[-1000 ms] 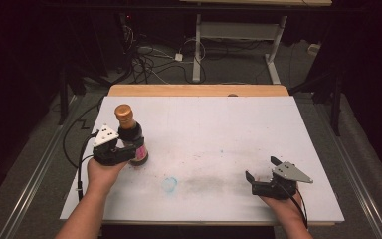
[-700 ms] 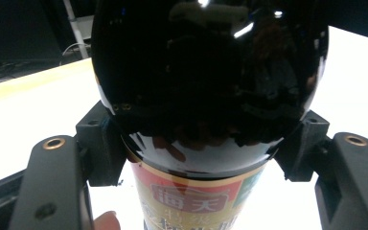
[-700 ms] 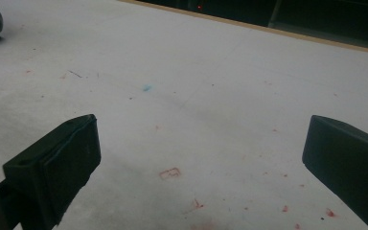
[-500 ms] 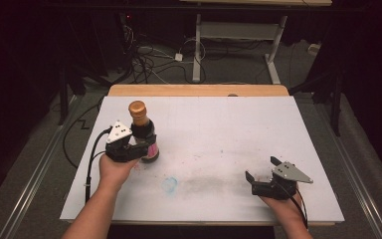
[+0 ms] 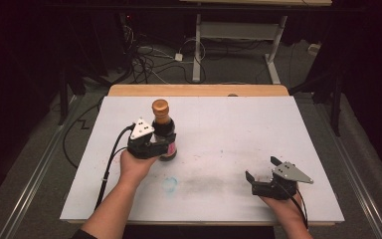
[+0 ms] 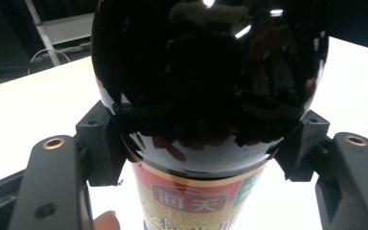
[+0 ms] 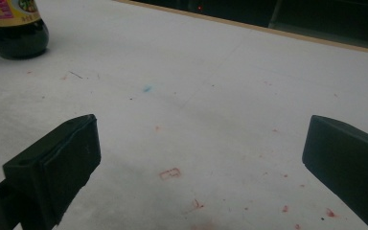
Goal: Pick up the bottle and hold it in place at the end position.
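Note:
A dark glass bottle (image 5: 164, 130) with a brown cap and a red and gold label stands upright on the white table (image 5: 229, 124), left of centre. My left gripper (image 5: 165, 141) is shut on the bottle's body, its black jaws pressing either side just above the label (image 6: 194, 201). My right gripper (image 5: 260, 170) rests near the table's front right, its two jaws wide apart with nothing between them. In the right gripper view the bottle's base (image 7: 14, 36) sits at the far upper left, well away from that gripper (image 7: 201, 158).
The table top carries faint red and blue marks (image 5: 170, 184). A wooden strip (image 5: 199, 90) runs along its far edge. Beyond it, cables (image 5: 149, 55) lie on the dark floor beside the white legs of another table (image 5: 273, 52).
My left gripper has carried the upright bottle to the right, toward the table's centre. The right gripper has stayed where it was, still open.

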The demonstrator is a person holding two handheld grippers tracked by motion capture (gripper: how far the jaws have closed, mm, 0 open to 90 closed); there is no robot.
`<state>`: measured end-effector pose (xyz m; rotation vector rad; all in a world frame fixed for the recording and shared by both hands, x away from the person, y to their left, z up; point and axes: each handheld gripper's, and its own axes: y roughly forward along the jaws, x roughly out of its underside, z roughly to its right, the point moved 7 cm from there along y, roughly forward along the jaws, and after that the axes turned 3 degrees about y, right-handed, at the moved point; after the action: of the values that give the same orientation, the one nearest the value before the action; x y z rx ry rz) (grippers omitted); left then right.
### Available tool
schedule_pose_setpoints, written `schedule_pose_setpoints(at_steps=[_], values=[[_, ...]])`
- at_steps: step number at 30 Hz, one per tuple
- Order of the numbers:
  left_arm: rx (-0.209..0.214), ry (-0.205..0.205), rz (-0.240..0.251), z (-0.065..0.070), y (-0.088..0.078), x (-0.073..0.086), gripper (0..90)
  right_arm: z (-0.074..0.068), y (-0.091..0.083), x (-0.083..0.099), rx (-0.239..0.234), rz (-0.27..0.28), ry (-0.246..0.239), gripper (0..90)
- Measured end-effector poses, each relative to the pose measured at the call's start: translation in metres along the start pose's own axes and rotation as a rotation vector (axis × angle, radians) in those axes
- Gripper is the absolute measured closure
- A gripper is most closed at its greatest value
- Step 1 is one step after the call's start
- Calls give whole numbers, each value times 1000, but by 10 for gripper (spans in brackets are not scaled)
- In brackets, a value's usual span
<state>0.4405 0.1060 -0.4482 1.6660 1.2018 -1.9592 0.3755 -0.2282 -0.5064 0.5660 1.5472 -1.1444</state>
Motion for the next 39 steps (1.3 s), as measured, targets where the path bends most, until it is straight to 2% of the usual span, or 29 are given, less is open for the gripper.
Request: schedule_pose_setpoints(at_steps=[3,13,25,33,39], values=[[7,13,-10,5,7,-3,298,0,0,0,-2,1,-1,2],[33,30,1,21,29,-14,298,0,0,0,-5,4,0,2],[48,33,-13,26,58,-24,298,0,-1,0,-8,5,-2,2],[59,12,-1,28,69,-29,298,0,-1,0,-8,7,-2,2],[62,15,1,32,75,-31,298,0,-1,0,-9,8,-5,2]])
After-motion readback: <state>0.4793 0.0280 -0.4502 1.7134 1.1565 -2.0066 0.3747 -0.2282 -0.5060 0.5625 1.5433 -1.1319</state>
